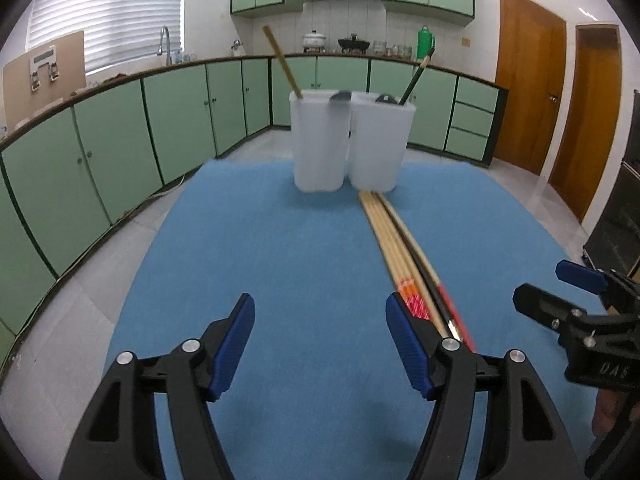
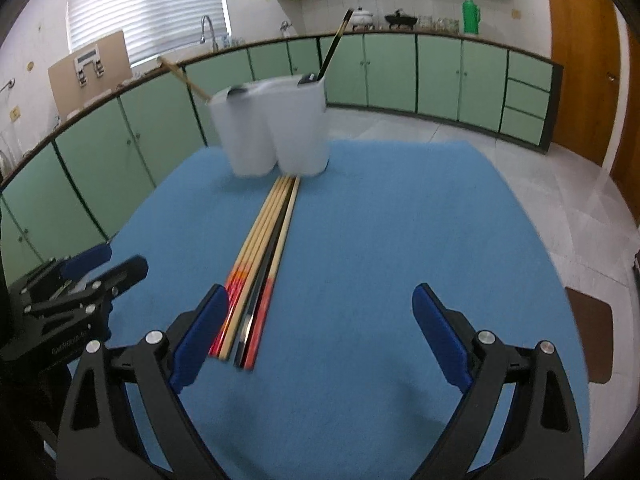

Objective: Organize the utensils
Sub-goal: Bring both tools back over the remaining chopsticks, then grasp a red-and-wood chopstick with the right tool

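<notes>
Several chopsticks (image 1: 396, 240) lie side by side on the blue mat (image 1: 260, 240), tips toward two white plastic cups. The left cup (image 1: 318, 144) holds a wooden chopstick and a spoon; the right cup (image 1: 380, 144) holds a dark chopstick and a spoon. My left gripper (image 1: 320, 340) is open and empty, with the chopstick handles just beyond its right finger. My right gripper (image 2: 320, 332) is open and empty; the chopsticks (image 2: 264, 240) lie by its left finger, the cups (image 2: 276, 128) beyond. Each gripper shows at the edge of the other's view.
The blue mat (image 2: 400, 220) covers a table with its edges to the left, right and far side. Green kitchen cabinets (image 1: 120, 132) run along the far walls. A brown stool (image 2: 592, 336) stands at the table's right.
</notes>
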The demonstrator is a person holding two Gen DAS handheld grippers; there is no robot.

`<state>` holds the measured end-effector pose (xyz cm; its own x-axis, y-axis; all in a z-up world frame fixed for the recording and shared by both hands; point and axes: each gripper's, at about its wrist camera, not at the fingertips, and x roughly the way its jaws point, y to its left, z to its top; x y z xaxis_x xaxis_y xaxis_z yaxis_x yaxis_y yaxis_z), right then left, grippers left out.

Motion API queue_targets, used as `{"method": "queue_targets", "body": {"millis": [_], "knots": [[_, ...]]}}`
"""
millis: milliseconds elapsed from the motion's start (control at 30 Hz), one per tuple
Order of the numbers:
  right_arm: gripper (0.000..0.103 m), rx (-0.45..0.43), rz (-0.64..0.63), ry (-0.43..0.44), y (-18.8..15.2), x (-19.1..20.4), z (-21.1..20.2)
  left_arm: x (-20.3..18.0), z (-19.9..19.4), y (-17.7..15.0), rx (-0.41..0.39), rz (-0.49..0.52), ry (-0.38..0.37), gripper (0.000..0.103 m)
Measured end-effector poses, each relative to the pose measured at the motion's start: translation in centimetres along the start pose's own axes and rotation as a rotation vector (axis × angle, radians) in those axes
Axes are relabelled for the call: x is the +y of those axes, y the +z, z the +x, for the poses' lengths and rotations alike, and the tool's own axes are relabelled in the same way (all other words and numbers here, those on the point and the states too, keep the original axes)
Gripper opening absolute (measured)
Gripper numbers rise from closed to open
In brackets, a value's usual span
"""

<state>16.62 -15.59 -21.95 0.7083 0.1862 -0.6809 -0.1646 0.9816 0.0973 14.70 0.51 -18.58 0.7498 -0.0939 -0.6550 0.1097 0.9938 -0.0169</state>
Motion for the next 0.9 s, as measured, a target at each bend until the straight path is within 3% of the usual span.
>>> {"method": "queue_targets", "body": {"millis": [67,267,467,767,900], "knots": [[0.076,0.037,-0.019,0.006,-0.5,0.4,0.4,0.1,0.0,-0.6,0.018,0.001,0.005,0.067],[0.066,0.105,-0.055,0.003,-2.0,1.4,1.4,0.3,-0.1,-2.1,0.055,0.003,0.014,0.068],[0.061,0.152,-0.061,0.012,-2.6,1.9,2.4,0.4,-0.1,-2.2,0.061,0.001,0.011,0.071],[0.056,0.160,-0.083,-0.047,-2.6,1.6,2.4,0.6,0.1,-2.2,0.062,-0.006,0.002,0.071],[0.055,0.157,-0.060,0.014,-2.5,1.6,2.3,0.3,0.2,-2.2,0.065,-0.003,-0.004,0.072]]}}
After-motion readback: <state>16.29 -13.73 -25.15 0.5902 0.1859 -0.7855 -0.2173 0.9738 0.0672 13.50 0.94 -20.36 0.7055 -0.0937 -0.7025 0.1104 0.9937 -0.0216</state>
